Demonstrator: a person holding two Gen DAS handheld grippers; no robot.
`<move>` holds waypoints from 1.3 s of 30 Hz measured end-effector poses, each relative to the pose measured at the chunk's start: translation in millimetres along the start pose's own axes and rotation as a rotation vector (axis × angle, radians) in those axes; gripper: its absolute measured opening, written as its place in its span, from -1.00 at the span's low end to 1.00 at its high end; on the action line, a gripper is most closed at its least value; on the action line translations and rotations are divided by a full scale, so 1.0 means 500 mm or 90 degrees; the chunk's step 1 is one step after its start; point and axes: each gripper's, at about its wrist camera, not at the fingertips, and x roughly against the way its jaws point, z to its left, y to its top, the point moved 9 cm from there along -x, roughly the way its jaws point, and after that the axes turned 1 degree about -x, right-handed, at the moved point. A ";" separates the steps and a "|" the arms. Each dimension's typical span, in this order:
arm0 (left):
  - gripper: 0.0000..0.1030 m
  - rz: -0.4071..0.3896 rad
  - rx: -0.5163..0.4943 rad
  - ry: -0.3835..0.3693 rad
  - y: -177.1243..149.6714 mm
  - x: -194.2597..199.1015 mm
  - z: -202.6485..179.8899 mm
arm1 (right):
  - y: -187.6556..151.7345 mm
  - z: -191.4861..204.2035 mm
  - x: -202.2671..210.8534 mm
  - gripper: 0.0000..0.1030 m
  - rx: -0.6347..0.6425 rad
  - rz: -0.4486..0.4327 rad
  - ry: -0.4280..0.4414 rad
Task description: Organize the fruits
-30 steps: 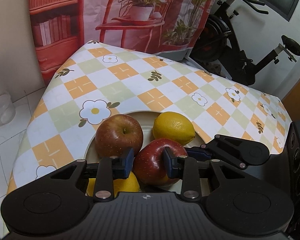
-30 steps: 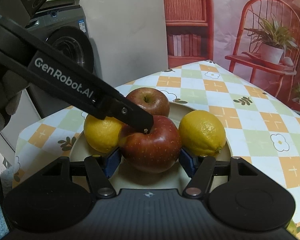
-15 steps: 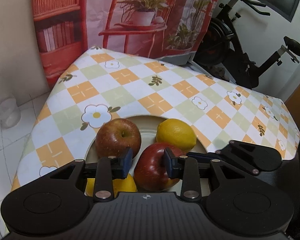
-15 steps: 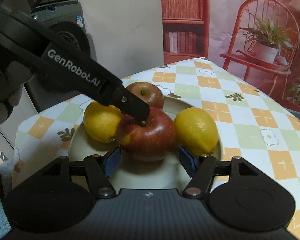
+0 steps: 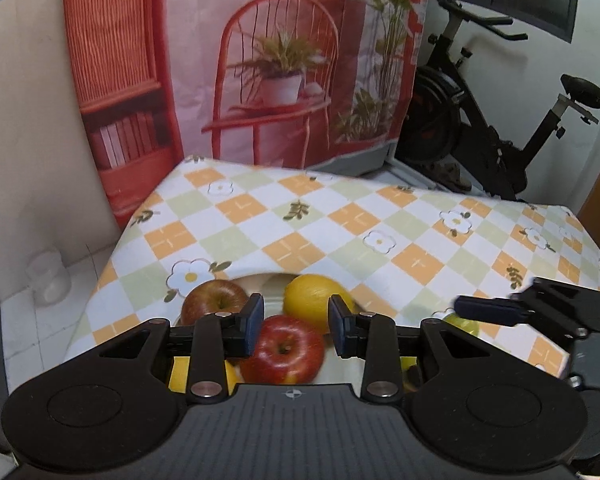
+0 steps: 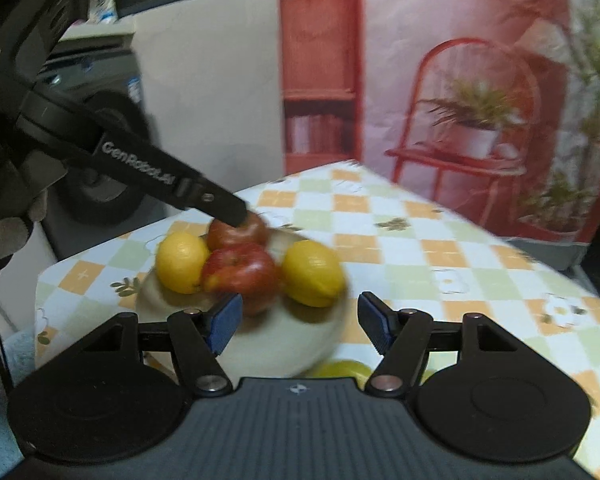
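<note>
A cream plate (image 6: 284,344) on the checked tablecloth holds two red apples and two lemons. The near red apple (image 6: 242,276) lies between a lemon (image 6: 180,262) on the left and a lemon (image 6: 312,272) on the right; the far apple (image 6: 240,232) sits behind. My right gripper (image 6: 300,322) is open and empty, drawn back from the plate. My left gripper (image 5: 296,322) is open above the near apple (image 5: 286,350), not touching it. Its fingers (image 6: 172,178) show in the right wrist view above the far apple. A yellow-green fruit (image 6: 342,368) lies just off the plate.
The tablecloth (image 5: 340,224) stretches away behind the plate. A printed backdrop with a red chair (image 5: 276,80) hangs behind the table. An exercise bike (image 5: 500,128) stands at the right. A washing machine (image 6: 96,128) stands to the left of the table.
Both grippers have pulled back and up from the plate. The right gripper's jaws, which flanked the near apple, are now clear of it. The left gripper has lifted and opened wider.
</note>
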 end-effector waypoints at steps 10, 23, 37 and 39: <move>-0.27 -0.047 0.023 -0.020 -0.049 0.027 -0.101 | -0.088 -0.126 0.160 0.30 -0.118 -0.075 -0.115; -0.17 -0.074 -0.023 0.009 -0.115 0.038 -0.142 | -0.220 -0.176 0.213 0.28 -0.199 -0.087 -0.166; -0.17 -0.041 -0.019 0.003 -0.173 0.042 -0.123 | -0.222 -0.145 0.199 0.28 -0.168 -0.075 -0.096; -0.17 -0.039 -0.025 0.001 -0.177 0.043 -0.126 | -0.224 -0.147 0.201 0.28 -0.174 -0.078 -0.094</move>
